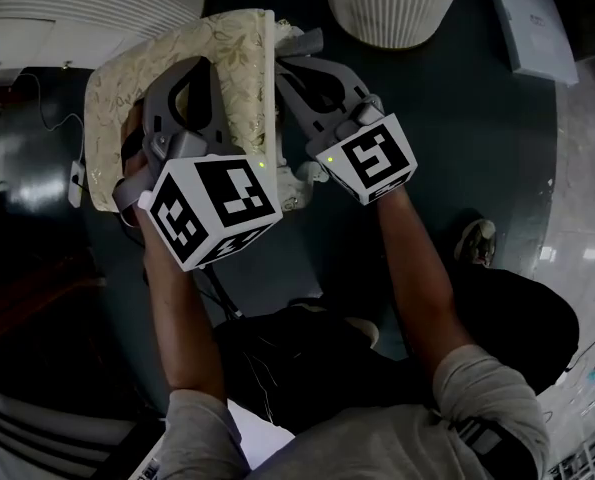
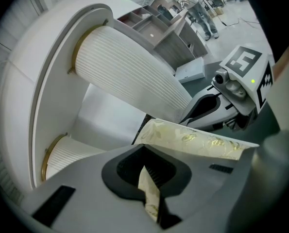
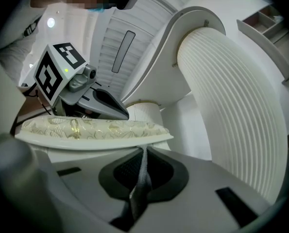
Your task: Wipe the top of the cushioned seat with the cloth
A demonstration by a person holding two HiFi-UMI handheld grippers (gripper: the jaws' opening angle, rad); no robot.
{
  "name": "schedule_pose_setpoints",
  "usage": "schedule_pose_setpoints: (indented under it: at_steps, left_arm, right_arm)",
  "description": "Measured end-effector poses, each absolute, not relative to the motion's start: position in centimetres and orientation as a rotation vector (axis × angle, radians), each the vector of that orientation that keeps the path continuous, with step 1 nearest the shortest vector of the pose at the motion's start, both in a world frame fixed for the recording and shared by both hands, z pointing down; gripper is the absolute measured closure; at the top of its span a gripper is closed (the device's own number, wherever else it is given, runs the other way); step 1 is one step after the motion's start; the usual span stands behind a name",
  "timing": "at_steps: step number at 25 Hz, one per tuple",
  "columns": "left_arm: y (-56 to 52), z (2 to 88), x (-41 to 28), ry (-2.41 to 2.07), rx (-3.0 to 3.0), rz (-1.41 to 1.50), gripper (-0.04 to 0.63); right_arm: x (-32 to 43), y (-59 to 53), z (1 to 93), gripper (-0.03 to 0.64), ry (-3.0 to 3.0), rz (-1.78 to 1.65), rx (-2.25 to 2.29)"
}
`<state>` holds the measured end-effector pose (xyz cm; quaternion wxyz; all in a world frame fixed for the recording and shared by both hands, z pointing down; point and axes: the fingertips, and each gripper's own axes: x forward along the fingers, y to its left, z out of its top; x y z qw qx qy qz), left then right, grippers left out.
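Cushion (image 1: 127, 88) of the seat, cream with a gold leaf print, lies tilted under both grippers in the head view, above the dark floor (image 1: 477, 118). The left gripper (image 2: 151, 191) is clamped on a fold of patterned fabric (the same gold print as the cushion top). The right gripper (image 3: 139, 193) pinches a thin grey cloth (image 3: 143, 166) right at the cushion's edge, just beside the left one. A white ribbed column (image 3: 231, 91) stands close behind.
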<state>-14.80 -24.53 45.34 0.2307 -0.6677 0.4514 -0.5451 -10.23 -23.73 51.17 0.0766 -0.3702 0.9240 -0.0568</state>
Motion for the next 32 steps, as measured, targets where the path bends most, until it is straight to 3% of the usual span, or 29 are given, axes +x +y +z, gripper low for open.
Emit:
schedule_pose_setpoints:
  at_steps: [24,32]
  left_arm:
    - [-23.9,45.5,-13.6,1.062,-1.967,-1.381,0.583]
    - [-23.0,45.3,-13.2,0.978,-2.047,-1.348,0.583]
  right_arm:
    - [-11.3,-18.0,50.9,0.603,2.851,-0.048,-1.224]
    - [-11.9,-14.3,51.6,0.603,2.870,-0.285,-1.196]
